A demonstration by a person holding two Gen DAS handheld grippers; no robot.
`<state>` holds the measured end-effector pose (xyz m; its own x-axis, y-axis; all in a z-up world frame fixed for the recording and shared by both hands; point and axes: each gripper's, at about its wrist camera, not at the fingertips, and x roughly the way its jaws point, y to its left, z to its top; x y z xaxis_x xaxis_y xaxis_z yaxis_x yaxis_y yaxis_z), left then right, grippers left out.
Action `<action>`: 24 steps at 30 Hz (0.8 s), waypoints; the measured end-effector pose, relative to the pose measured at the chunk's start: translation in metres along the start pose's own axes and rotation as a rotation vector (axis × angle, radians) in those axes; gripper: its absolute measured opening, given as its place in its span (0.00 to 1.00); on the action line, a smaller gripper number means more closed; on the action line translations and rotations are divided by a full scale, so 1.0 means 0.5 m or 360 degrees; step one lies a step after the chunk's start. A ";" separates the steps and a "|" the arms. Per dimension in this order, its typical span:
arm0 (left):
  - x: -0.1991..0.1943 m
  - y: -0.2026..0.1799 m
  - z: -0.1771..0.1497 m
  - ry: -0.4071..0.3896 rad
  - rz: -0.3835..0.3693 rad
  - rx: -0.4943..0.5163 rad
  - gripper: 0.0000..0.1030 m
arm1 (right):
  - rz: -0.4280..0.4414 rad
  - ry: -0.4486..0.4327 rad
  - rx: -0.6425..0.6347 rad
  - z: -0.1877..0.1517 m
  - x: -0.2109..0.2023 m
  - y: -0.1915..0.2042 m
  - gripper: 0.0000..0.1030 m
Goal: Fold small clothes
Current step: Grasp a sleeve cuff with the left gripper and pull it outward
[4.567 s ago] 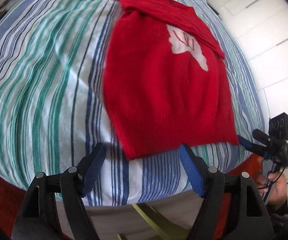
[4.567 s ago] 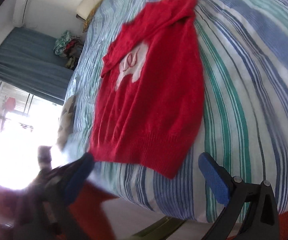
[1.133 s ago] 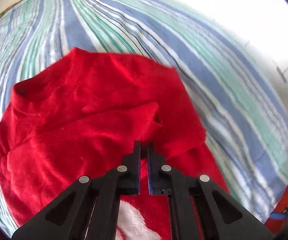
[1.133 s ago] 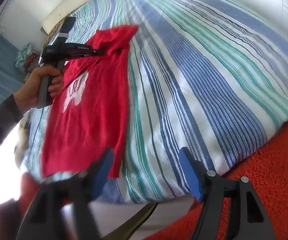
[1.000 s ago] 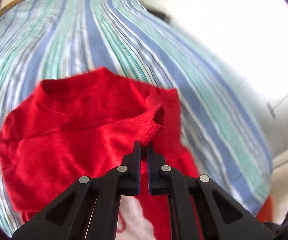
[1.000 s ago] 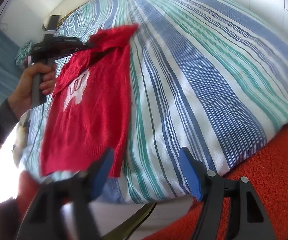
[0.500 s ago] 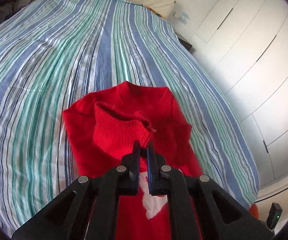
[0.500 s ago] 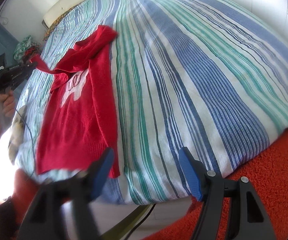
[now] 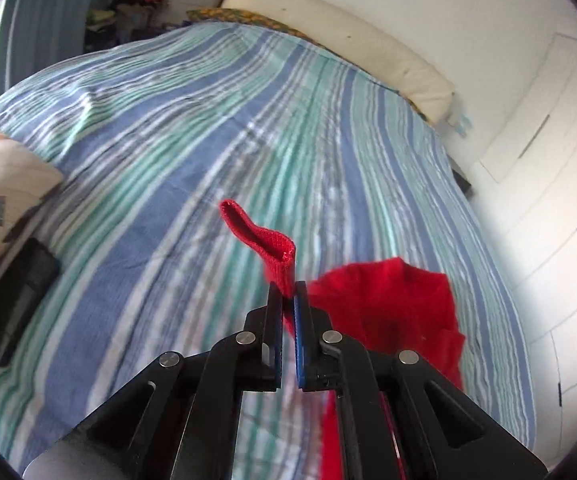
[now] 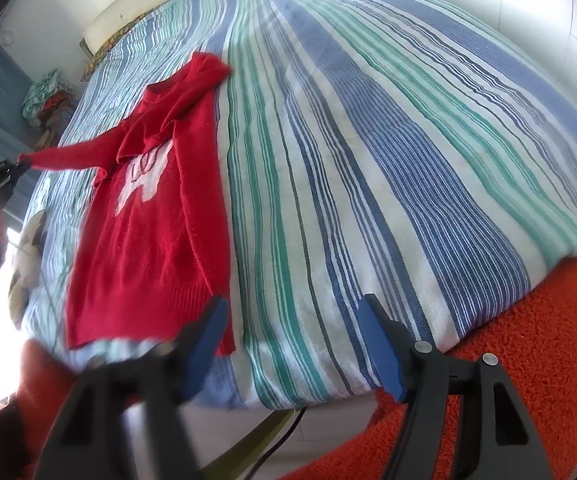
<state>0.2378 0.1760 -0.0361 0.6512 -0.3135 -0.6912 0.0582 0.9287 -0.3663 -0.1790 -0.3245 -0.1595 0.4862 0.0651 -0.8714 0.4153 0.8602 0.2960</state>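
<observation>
Sleeve (image 9: 266, 240) sits pinched in our left claw (image 9: 287, 300), stretched off the sweater (image 10: 156, 216) at left on the bed (image 10: 368, 140). Right claw (image 10: 292, 344) hangs spread, empty. Next we fold it across.

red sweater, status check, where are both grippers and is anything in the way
Left gripper shut on sleeve cuff, sleeve pulled out sideways. Right gripper open, empty, near hem. Red sweater flat on striped bed. Nothing in the way.
</observation>
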 end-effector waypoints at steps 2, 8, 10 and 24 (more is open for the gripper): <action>0.007 0.053 0.002 0.0002 0.0118 -0.0030 0.03 | -0.0005 0.0009 -0.0025 0.001 0.004 0.007 0.65; 0.030 0.162 -0.001 -0.0024 0.0416 -0.0102 0.02 | -0.0043 0.0009 -0.0080 0.004 0.003 0.027 0.65; 0.027 0.199 -0.001 -0.0045 0.0512 -0.0147 0.02 | -0.0064 0.0005 -0.0089 0.004 -0.001 0.031 0.65; 0.098 0.353 -0.107 0.0201 0.0766 -0.0350 0.24 | -0.0033 0.0068 -0.0657 0.169 -0.036 0.284 0.67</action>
<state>0.2393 0.3142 -0.1680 0.4685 0.1033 -0.8774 -0.3925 0.9141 -0.1020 -0.0636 -0.2461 -0.0689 0.4451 0.0590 -0.8935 0.0776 0.9915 0.1041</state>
